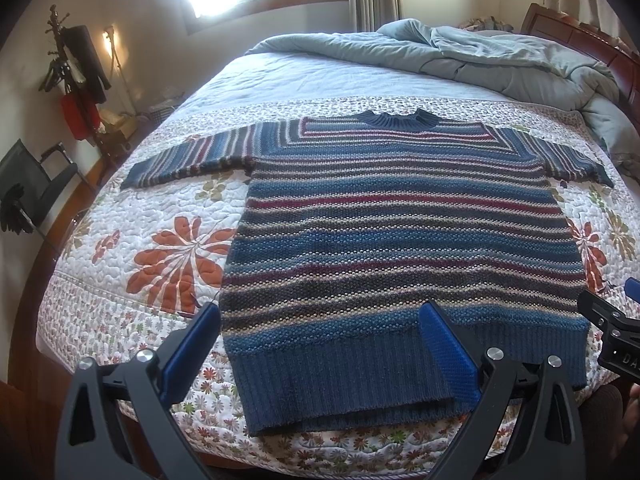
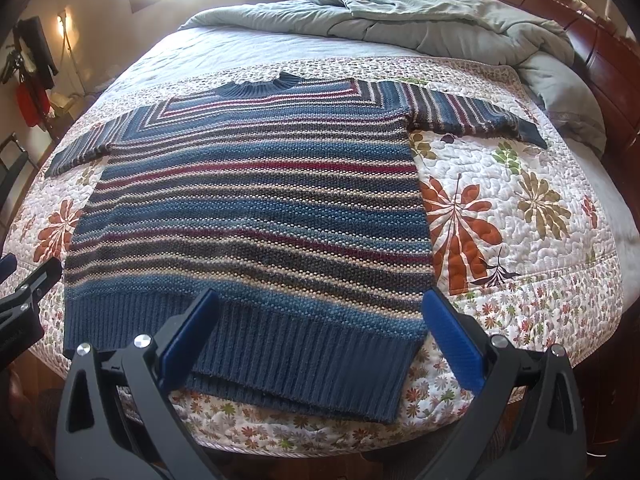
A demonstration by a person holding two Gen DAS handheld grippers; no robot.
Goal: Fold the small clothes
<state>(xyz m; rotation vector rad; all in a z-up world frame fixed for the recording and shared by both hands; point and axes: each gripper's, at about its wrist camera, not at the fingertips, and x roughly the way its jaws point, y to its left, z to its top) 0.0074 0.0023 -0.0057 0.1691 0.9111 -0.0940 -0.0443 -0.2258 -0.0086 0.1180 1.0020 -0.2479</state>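
Sweater [image 1: 396,232] flat on bed [image 1: 168,264], unfolded — folding not begun. Left hand-held gripper [image 1: 320,348] and right hand-held gripper [image 2: 320,336] released above hem [image 2: 280,344]. Next: likely grasp hem corners.

both grippers [image 1: 320,316] [image 2: 320,304] wide apart, empty

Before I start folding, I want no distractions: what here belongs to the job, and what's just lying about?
For the job:
striped sweater
left gripper
right gripper

Lying about:
grey duvet
floral quilt
hanging clothes
black chair
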